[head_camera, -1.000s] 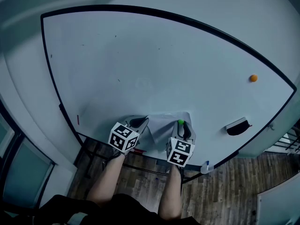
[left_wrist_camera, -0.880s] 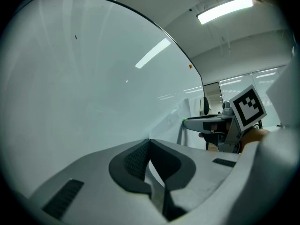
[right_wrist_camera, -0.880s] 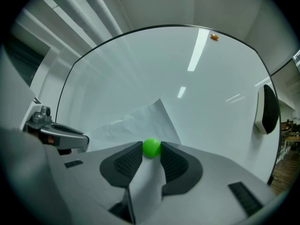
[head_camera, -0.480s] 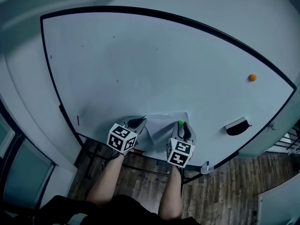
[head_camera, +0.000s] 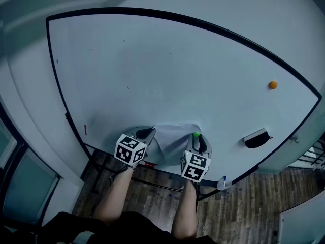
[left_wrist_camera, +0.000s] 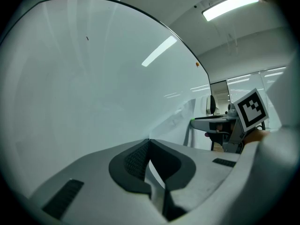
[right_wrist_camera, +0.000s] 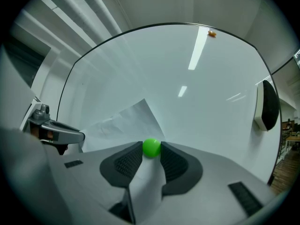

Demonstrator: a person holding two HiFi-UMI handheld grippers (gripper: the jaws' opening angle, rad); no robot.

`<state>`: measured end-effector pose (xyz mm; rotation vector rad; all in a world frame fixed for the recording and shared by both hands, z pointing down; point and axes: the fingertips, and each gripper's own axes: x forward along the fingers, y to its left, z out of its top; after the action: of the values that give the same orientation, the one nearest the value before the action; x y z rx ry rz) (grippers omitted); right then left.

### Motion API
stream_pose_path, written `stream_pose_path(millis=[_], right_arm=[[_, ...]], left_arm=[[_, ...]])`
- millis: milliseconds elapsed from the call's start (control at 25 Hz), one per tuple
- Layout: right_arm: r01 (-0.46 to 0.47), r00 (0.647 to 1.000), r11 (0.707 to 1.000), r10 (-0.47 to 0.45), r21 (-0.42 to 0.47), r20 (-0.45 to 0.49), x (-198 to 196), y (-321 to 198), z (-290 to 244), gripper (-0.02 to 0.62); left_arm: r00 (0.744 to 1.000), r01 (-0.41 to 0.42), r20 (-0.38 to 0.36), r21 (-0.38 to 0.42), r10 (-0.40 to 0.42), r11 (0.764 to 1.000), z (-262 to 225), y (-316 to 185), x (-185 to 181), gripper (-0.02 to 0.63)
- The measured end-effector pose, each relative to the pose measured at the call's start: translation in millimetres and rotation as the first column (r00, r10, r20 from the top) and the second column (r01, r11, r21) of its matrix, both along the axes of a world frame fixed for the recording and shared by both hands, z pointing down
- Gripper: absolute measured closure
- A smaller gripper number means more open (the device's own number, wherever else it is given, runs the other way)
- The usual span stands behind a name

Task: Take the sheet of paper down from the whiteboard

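A white sheet of paper (head_camera: 172, 136) lies against the lower part of the whiteboard (head_camera: 167, 70). My left gripper (head_camera: 149, 132) is at the sheet's left edge, and in the left gripper view (left_wrist_camera: 149, 142) its jaws are closed together with a thin edge of paper between them. My right gripper (head_camera: 198, 136) is at the sheet's right side, shut on a green ball magnet (right_wrist_camera: 151, 147) that sits between the pad tips. The paper (right_wrist_camera: 126, 118) spreads left from the magnet and also runs under the right jaws. The sheet's lower part is hidden behind both grippers.
An orange magnet (head_camera: 273, 85) sticks to the board at the far right. A black eraser (head_camera: 256, 137) is on the board to the right of my right gripper. A marker (head_camera: 223, 179) rests on the tray rail below. Wooden floor shows underneath.
The left gripper has shifted slightly to the left along the board. The sheet's upper right corner sits a little lower and nearer the magnet. The right gripper has stayed put.
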<state>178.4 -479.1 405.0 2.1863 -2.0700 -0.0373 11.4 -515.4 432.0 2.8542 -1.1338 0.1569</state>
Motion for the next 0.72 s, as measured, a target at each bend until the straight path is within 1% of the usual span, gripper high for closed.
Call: stream_pose_path(millis=[400, 720], right_arm=[[0.012, 1.000, 1.000, -0.013, -0.008, -0.014, 4.6, 2.7, 1.3, 0.463], [0.022, 1.000, 1.000, -0.022, -0.011, -0.017, 3.2, 0.5, 0.2, 0.463]], left_arm=[[1.000, 0.022, 0.009, -0.023, -0.022, 0.999, 4.3, 0.0, -3.1, 0.584], [0.999, 0.037, -0.009, -0.040, -0.037, 0.999, 5.4, -0.4, -5.8, 0.584]])
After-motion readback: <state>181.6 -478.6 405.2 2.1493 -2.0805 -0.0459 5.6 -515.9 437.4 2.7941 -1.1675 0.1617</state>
